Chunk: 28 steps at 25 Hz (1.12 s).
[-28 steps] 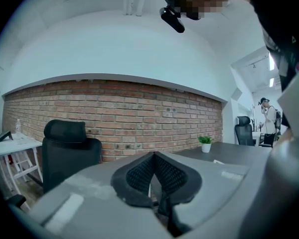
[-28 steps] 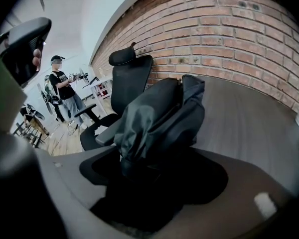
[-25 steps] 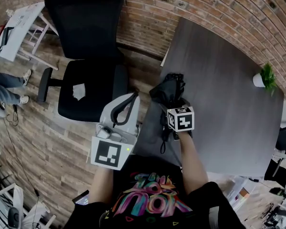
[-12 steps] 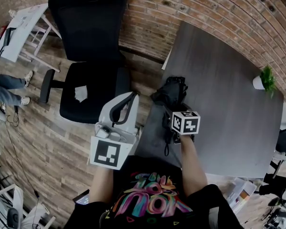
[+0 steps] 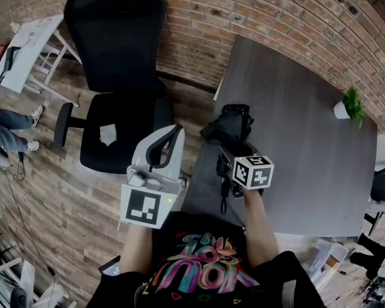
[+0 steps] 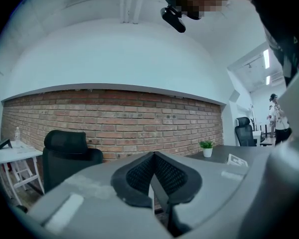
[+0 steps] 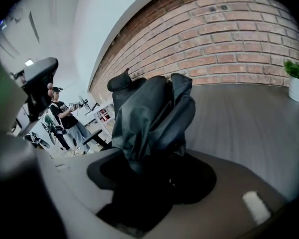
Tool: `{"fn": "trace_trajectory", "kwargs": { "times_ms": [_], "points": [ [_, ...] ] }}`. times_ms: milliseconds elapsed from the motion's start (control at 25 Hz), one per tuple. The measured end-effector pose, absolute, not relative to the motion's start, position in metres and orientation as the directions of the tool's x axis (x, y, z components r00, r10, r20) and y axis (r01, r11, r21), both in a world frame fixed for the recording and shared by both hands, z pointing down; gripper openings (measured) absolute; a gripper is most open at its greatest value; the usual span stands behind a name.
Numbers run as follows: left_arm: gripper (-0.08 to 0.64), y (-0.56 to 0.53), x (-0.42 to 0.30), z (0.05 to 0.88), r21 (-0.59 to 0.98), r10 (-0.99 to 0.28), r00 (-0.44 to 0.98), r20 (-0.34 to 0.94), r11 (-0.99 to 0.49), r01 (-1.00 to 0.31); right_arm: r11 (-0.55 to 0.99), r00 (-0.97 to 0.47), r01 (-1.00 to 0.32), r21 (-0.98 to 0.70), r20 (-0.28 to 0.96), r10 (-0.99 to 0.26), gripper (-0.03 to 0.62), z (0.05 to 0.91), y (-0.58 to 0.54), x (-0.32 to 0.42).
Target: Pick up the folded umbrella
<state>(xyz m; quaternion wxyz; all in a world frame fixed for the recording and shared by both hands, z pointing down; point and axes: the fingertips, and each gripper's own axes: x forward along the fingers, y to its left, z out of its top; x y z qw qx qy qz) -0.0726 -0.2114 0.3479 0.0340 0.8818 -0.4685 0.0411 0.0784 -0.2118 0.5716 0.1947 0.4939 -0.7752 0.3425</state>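
The folded umbrella point(image 5: 230, 123) is a black bundle of crumpled fabric, held over the left end of the dark table point(image 5: 308, 140). My right gripper point(image 5: 227, 159) grips its lower end and its strap hangs below. In the right gripper view the umbrella point(image 7: 154, 116) rises from between the jaws of the right gripper point(image 7: 149, 180), whose jaws have just been closing on it. My left gripper point(image 5: 169, 137) hangs over the floor beside the chair, apart from the umbrella. In the left gripper view the left gripper point(image 6: 152, 176) has its pads point(image 6: 139, 176) together with nothing between them.
A black office chair point(image 5: 115, 76) stands left of the table, against the brick wall. A small potted plant point(image 5: 350, 104) sits at the table's far right. A white side table point(image 5: 25, 37) and a person's legs point(image 5: 6, 124) are at the far left.
The right gripper has closed on the umbrella and risen with it, its marker cube shifting right in the head view. The left gripper has stayed put.
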Motion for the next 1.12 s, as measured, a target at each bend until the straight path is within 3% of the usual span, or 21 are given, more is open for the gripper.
{"fn": "trace_trajectory", "kwargs": {
  "times_ms": [640, 1120],
  "points": [
    [0.001, -0.206, -0.041, 0.311, -0.017, -0.780, 0.626, 0.013, -0.626, -0.780, 0.382, -0.470, -0.879, -0.285, 0.381, -0.796, 0.259, 0.432, -0.208, 0.093],
    [0.000, -0.203, -0.024, 0.291, -0.017, -0.747, 0.665, -0.026, -0.664, -0.747, 0.437, -0.457, -0.889, -0.139, 0.180, -0.871, 0.259, 0.339, -0.168, 0.106]
  ]
}}
